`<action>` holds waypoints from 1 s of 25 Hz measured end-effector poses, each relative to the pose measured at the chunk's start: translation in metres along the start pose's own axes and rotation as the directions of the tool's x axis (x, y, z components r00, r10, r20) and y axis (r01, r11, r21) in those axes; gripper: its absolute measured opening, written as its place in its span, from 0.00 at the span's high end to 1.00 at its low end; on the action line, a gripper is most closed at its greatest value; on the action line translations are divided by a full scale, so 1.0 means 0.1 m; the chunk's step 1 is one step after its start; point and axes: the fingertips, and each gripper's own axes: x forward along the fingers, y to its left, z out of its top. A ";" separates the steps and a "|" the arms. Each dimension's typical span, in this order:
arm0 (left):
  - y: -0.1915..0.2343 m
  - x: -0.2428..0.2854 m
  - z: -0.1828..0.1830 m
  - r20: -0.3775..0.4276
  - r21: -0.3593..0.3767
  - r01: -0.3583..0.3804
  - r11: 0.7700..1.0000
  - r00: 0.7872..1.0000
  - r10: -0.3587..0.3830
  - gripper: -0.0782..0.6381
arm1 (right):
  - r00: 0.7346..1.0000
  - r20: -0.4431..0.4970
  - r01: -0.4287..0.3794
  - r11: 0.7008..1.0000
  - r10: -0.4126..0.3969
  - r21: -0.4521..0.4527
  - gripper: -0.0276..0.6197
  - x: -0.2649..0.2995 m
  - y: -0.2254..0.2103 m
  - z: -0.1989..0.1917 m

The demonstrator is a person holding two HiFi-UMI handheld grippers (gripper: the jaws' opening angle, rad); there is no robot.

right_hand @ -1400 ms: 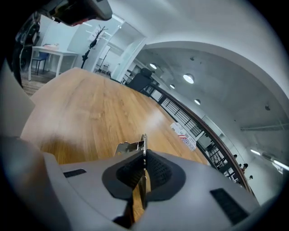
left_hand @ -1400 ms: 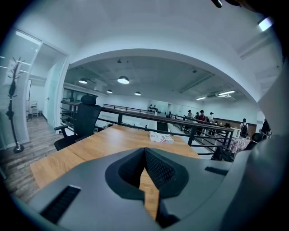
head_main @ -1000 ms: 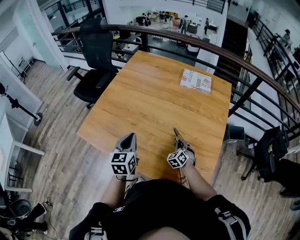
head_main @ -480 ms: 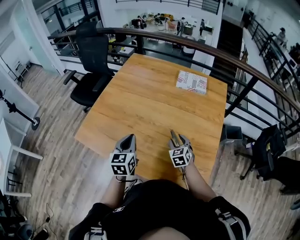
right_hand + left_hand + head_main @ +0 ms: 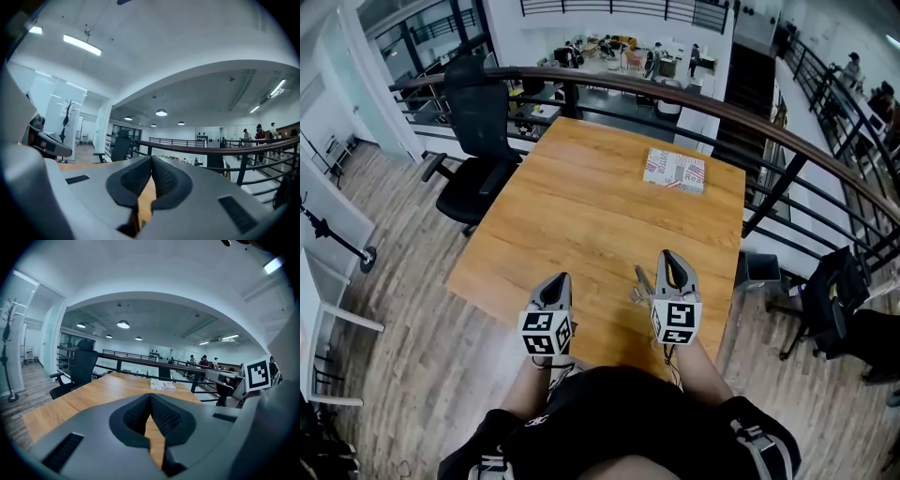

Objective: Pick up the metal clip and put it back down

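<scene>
A: Where's the metal clip [image 5: 639,285] rn?

B: Lying on the desk [image 5: 581,192]. The right gripper [image 5: 668,255] is just beside the clip, on its right. Can't tell if they touch. The left gripper [image 5: 560,278] is farther off, on the clip's left.

A: Fingers?

B: Both pairs are pressed together w/ nothing betw them. Each gripper view shows only bare wood under the closed tips. So nobody's holding the clip. My read: it's either back down already or due another pick.

A: If it's a pick, how to do it right?

B: Spread the right fingers first, since closed tips would just shove it. Come in from above the clip and straddle it. It's thin and low, so get the tips right down to the wood, then pinch the body, not a loose wire arm. Lift straight up and set it flat before letting go.

A: Room to move?

B: Plenty beyond the clip: open wood all the way to the red-and-white printed box [image 5: 675,171], well apart from it. It's tighter on the clip's right, where the desk edge is near and the railing [image 5: 787,131] runs past it. The person's edge is close behind the clip too. Best to work fwd or leftward of the clip, never toward those two edges.
</scene>
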 end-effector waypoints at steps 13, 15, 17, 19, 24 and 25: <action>0.01 -0.04 -0.01 0.000 0.001 -0.003 1.000 1.000 0.003 0.87 | 0.996 -0.039 -0.078 0.995 0.081 0.058 0.94 -0.08 0.11 -0.13; 0.02 -0.06 -0.01 0.001 0.000 -0.003 1.000 1.000 0.003 0.87 | 0.995 -0.046 -0.081 0.995 0.084 0.064 0.94 -0.08 0.14 -0.14; 0.04 -0.09 -0.01 0.001 -0.002 -0.003 1.000 1.000 0.003 0.87 | 0.995 -0.058 -0.082 0.994 0.087 0.072 0.94 -0.08 0.17 -0.15; 0.07 -0.11 -0.01 0.000 -0.004 -0.004 1.000 1.000 0.004 0.87 | 0.994 -0.062 -0.085 0.994 0.089 0.071 0.94 -0.08 0.21 -0.15; 0.12 -0.13 -0.02 -0.001 -0.007 0.000 1.000 1.000 0.000 0.87 | 0.994 -0.064 -0.084 0.994 0.089 0.073 0.94 -0.08 0.26 -0.15; 0.13 -0.14 -0.02 -0.001 -0.007 0.002 1.000 1.000 -0.002 0.87 | 0.994 -0.065 -0.083 0.994 0.088 0.073 0.94 -0.09 0.28 -0.15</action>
